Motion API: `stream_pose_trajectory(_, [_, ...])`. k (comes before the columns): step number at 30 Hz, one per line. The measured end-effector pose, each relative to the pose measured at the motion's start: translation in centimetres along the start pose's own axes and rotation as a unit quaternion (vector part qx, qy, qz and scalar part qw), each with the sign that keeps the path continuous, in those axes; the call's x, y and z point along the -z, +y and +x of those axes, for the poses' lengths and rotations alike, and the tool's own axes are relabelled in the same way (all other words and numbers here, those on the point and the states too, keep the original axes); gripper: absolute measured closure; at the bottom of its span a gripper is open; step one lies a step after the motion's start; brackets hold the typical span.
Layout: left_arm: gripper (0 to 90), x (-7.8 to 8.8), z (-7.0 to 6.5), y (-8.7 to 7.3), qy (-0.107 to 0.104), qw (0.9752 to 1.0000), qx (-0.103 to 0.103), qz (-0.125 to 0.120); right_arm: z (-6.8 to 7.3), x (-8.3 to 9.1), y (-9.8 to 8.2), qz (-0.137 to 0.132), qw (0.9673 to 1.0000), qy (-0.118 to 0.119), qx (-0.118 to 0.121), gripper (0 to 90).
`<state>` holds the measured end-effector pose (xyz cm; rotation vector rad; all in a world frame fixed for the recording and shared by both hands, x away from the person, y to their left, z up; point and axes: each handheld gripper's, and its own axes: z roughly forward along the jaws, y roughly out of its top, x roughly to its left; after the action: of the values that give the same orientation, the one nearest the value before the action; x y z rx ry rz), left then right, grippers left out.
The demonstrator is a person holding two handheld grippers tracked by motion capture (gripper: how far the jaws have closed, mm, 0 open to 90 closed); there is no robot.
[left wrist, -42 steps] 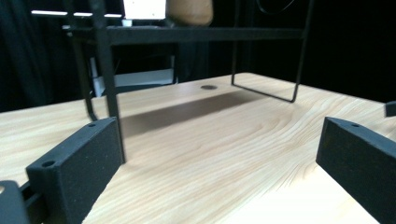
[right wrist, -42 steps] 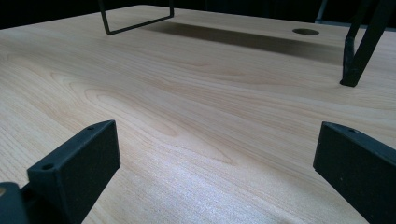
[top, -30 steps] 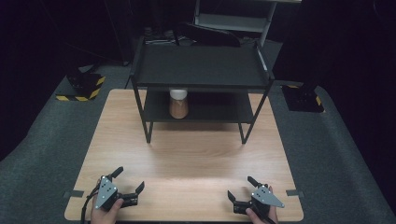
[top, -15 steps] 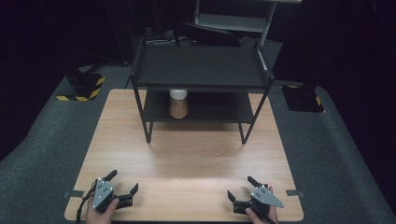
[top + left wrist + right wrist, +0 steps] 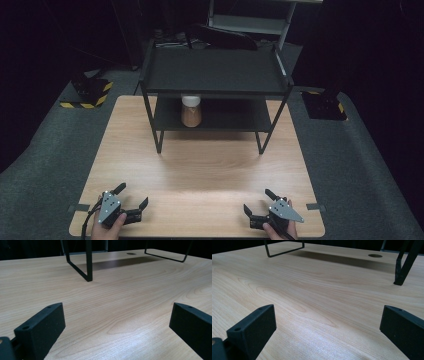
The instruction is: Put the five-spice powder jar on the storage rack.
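Observation:
My left gripper [image 5: 132, 194] rests open and empty near the front left corner of the wooden table [image 5: 210, 165], held by a hand. At the front right, my right gripper [image 5: 256, 200] is open too, with nothing between its fingers. A jar [image 5: 191, 112] with a white lid and brown contents stands on the lower shelf of a black two-level rack [image 5: 215, 70] at the back of the table. In the left gripper view the open left gripper [image 5: 116, 322] faces a rack leg [image 5: 88, 262]. In the right gripper view the open right gripper [image 5: 327, 322] looks over bare wood toward another rack leg [image 5: 403, 267].
The rack's top shelf [image 5: 215, 87] overhangs the jar. A round hole [image 5: 375, 255] sits in the tabletop under the rack. Grey carpet [image 5: 45, 165] surrounds the table. Yellow-black striped blocks [image 5: 87, 95] lie on the floor at back left.
My left gripper has shifted slightly left and toward the table's front edge. The right gripper and the jar have stayed put.

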<state>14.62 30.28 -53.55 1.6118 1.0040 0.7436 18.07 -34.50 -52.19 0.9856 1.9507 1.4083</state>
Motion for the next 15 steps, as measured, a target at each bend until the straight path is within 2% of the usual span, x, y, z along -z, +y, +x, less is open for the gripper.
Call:
stream_pose_trajectory(8, [0.5, 0.13, 0.38, -0.07, -0.011, 0.9999, 0.004, -0.001, 0.11, -0.01, 0.09, 0.003, 1.0000, -0.001, 0.006, 0.4])
stream_pose_trajectory(15, [0.5, 0.10, 0.41, -0.02, -0.011, 0.9999, 0.008, 0.000, 0.04, 0.06, 0.00, 0.001, 0.9999, 0.003, 0.010, 0.5])
